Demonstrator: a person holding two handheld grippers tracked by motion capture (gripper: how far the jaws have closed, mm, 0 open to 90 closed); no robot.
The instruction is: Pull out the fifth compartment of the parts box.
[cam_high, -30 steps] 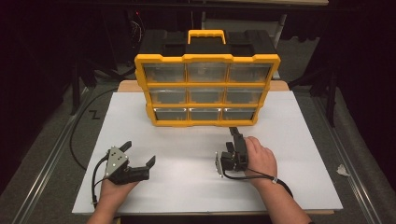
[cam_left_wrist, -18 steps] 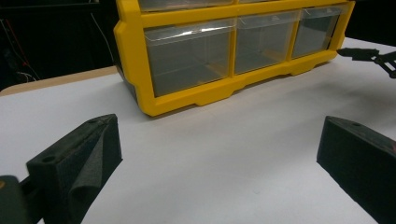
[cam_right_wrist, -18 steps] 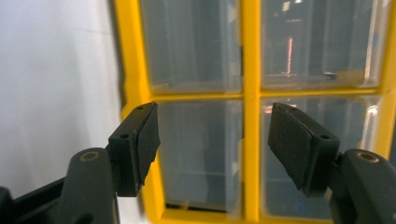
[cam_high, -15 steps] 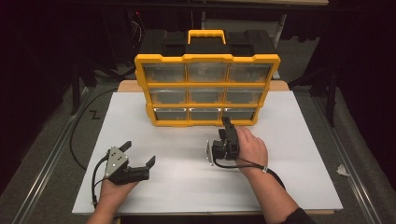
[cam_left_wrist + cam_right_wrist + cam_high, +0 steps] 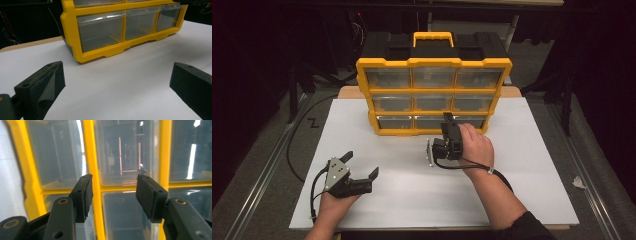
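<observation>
Table (image 5: 532,200) held a yellow drawer box (image 5: 434,95) near its far edge. Right gripper (image 5: 447,120) sat right up against the bottom drawers (image 5: 120,217), jaws apart. Left gripper (image 5: 360,165) rested near the front, wide open, holding nothing.

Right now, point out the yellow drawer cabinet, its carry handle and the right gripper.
Drawer cabinet (image 5: 434,94): high view, on the yellow bar between top and middle drawer rows.
Carry handle (image 5: 432,35): high view, on its yellow top bar.
Right gripper (image 5: 113,192): right gripper view, midway between its open fingertips.
</observation>
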